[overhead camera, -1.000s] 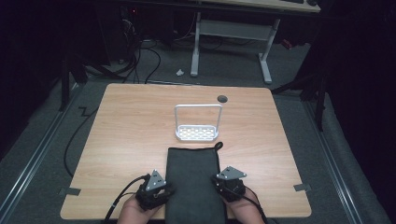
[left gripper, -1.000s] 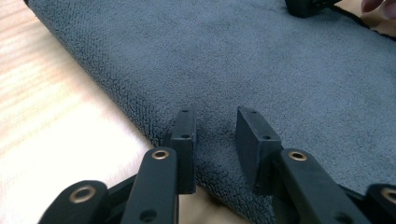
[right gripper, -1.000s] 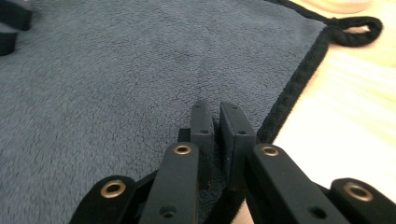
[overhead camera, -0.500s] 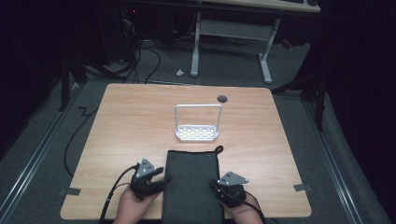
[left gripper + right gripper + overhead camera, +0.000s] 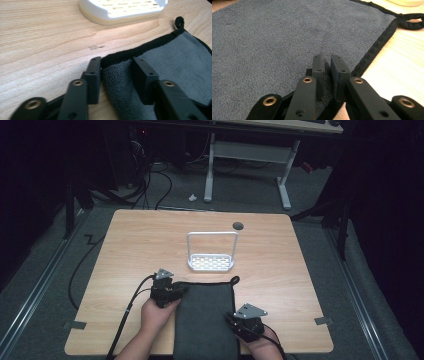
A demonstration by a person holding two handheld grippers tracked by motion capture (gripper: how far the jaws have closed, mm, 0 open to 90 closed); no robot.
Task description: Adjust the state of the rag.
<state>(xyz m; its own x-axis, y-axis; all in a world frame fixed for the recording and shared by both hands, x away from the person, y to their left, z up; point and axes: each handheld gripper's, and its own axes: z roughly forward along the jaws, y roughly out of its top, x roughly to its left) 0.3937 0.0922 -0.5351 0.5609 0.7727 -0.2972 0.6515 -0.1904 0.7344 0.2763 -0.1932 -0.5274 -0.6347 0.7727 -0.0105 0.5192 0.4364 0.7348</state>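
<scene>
Right gripper (image 5: 325, 65) nearest — jaws almost together, a narrow slit over the grey towel (image 5: 206, 317), grip unclear. Left gripper (image 5: 117, 68) has just been closing, jaws half apart astride the towel's far-left corner hem. Beyond, the white rack (image 5: 211, 252); the towel's near edge is cut off.

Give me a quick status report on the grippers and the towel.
Left gripper jaws just closing, straddling the towel's far left corner. Right gripper nearly shut, pinching the towel near its right edge. White rack sits beyond, clear of the towel.
</scene>
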